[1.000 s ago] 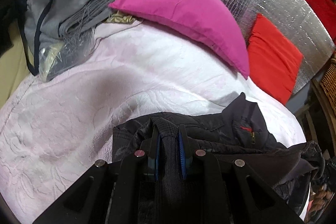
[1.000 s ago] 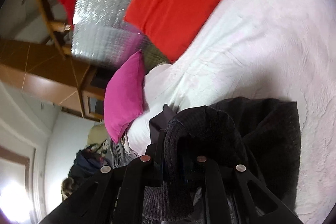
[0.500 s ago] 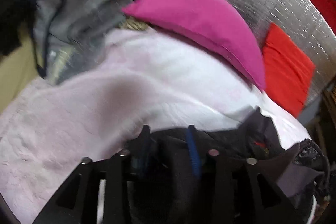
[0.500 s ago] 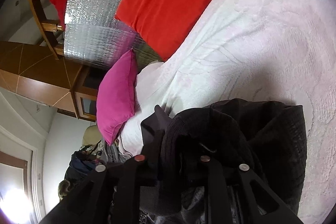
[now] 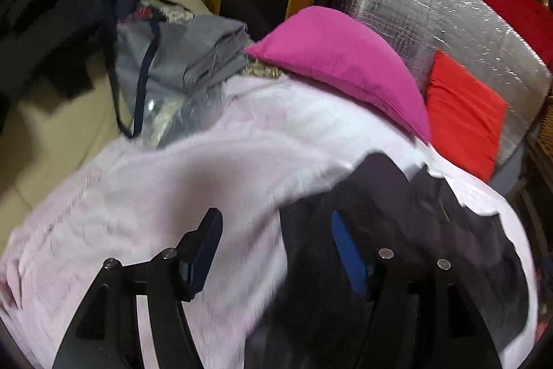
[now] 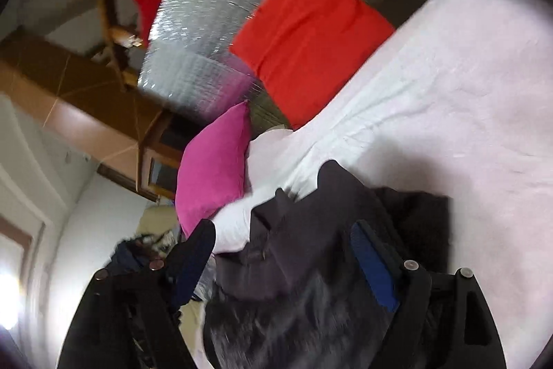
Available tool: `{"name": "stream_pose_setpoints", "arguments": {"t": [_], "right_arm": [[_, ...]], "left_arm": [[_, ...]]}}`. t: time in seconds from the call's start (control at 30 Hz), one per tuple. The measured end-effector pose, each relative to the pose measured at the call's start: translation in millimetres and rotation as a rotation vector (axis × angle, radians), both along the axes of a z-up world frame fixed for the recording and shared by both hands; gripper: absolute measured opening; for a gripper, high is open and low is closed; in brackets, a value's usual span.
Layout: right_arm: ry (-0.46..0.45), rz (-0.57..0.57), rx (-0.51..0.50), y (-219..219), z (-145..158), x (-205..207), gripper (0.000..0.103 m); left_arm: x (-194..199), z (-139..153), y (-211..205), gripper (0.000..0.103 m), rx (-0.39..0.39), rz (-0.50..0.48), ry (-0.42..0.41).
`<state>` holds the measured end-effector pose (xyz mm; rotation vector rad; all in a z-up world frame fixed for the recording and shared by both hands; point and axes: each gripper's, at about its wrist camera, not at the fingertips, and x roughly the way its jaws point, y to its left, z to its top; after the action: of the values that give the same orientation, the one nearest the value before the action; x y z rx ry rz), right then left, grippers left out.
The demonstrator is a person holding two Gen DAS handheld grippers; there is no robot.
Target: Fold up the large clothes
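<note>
**No legible writing in either view**

Nothing can be read in the left or right wrist view. The dark jacket (image 5: 397, 196) shows only a small zipper pull, too blurred to tell whether it bears a mark. The pink pillow (image 5: 338, 57), the red cushion (image 5: 463, 113), the white bedspread (image 5: 207, 168) and the silver quilted sheet (image 5: 432, 19) carry plain fabric or pattern, without letters, numbers, labels or brand signs.

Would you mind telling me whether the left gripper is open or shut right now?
Open. The left gripper has its fingers spread wide apart, with only pale bedspread between them and the black jacket beside the right-hand finger, unclamped.
</note>
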<state>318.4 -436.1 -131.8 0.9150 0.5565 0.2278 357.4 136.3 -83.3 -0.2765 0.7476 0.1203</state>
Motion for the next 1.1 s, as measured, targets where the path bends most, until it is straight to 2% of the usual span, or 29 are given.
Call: {"name": "stream_pose_setpoints", "arguments": {"t": [0.07, 0.17, 0.3, 0.43, 0.5, 0.57, 0.6, 0.67, 0.8, 0.93, 1.1], "right_arm": [[0.005, -0.013, -0.045, 8.5, -7.5, -38.7, 0.083], [0.076, -0.045, -0.128, 14.9, -31.2, -76.4, 0.083], [0.199, -0.011, -0.195, 15.3, -59.1, -77.9, 0.083], [0.197, 0.04, -0.324, 25.8, -49.1, -61.4, 0.081], [0.217, 0.068, -0.406, 33.2, -46.3, -49.8, 0.072], [0.252, 0.076, -0.464, 39.0, -48.1, -40.3, 0.044], [0.275, 0.085, -0.492, 40.8, -50.2, -34.8, 0.041], [0.301, 0.113, -0.502, 41.8, -55.8, -28.5, 0.041], [0.27, 0.11, -0.471, 33.5, -53.8, -28.7, 0.041], [0.252, 0.096, -0.454, 31.0, -52.9, -31.7, 0.054], [0.268, 0.134, -0.473, 40.4, -58.6, -27.3, 0.054]], "left_arm": [[-18.2, -8.3, 2.4, 0.07, -0.002, -0.021, 0.015], [-35.1, -24.9, 1.9, 0.07, 0.01, -0.035, 0.064], [-37.3, -41.4, -2.0, 0.07, -0.031, -0.068, 0.141], [-32.1, -38.9, -14.5, 0.07, 0.01, -0.091, 0.135], [-29.7, -38.9, -19.1, 0.07, 0.025, -0.099, 0.13], [-22.3, -41.4, -24.4, 0.07, 0.042, -0.103, 0.143], [-20.3, -42.4, -25.4, 0.07, 0.042, -0.106, 0.145], [-15.2, -46.6, -29.3, 0.07, 0.046, -0.119, 0.154], [-12.0, -47.9, -35.9, 0.07, 0.059, -0.135, 0.147], [-12.3, -44.7, -37.3, 0.07, 0.061, -0.134, 0.133], [-10.0, -44.9, -36.4, 0.07, 0.052, -0.133, 0.138]]}}
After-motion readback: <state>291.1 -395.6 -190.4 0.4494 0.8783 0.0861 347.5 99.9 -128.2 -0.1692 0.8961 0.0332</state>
